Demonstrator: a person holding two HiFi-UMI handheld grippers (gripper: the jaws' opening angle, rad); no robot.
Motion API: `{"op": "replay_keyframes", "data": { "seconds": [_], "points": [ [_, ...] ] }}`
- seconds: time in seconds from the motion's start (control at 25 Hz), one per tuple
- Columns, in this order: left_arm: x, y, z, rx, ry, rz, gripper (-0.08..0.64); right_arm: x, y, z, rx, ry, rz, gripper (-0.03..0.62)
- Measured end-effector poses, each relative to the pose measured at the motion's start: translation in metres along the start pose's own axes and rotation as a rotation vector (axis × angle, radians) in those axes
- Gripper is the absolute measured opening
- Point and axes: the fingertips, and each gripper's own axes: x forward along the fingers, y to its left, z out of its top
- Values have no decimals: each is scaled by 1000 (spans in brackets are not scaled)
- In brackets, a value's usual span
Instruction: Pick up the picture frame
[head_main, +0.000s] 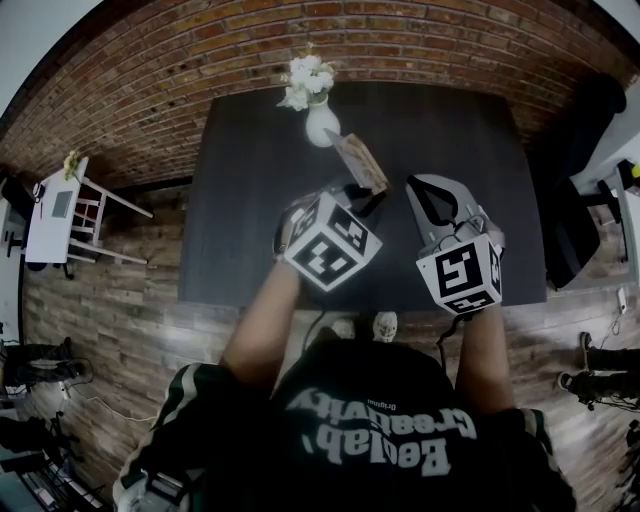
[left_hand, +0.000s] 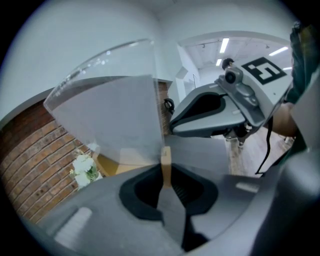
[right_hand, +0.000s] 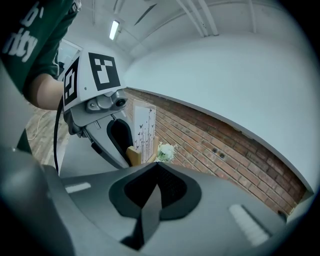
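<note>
A brick wall (head_main: 180, 70) backs the dark table (head_main: 250, 220) under the picture frame (head_main: 362, 163).

I'm in a studio dressed as a home corner. A brick wall (head_main: 200, 50) stands beyond my left gripper (head_main: 362, 196), with a dark table (head_main: 250, 220) under it and a vase of white flowers (head_main: 320, 122) just ahead. The floor (head_main: 120, 300) is wood, and strip lights (left_hand: 223, 45) hang overhead.

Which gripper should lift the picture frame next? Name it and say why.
Left. The left gripper is clamped on the wooden edge of the picture frame. The right gripper is shut on nothing, off to the side.
</note>
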Motion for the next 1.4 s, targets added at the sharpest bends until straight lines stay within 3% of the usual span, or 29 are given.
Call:
{"op": "replay_keyframes", "data": {
  "seconds": [1.12,1.4],
  "points": [
    [2,-4,-1,-8,0,-2,51,-1,4,-6,7,20,28,6],
    [3,-2,0,-7,-3,6,51,-5,-5,-6,58,1,4,6]
  ]
}}
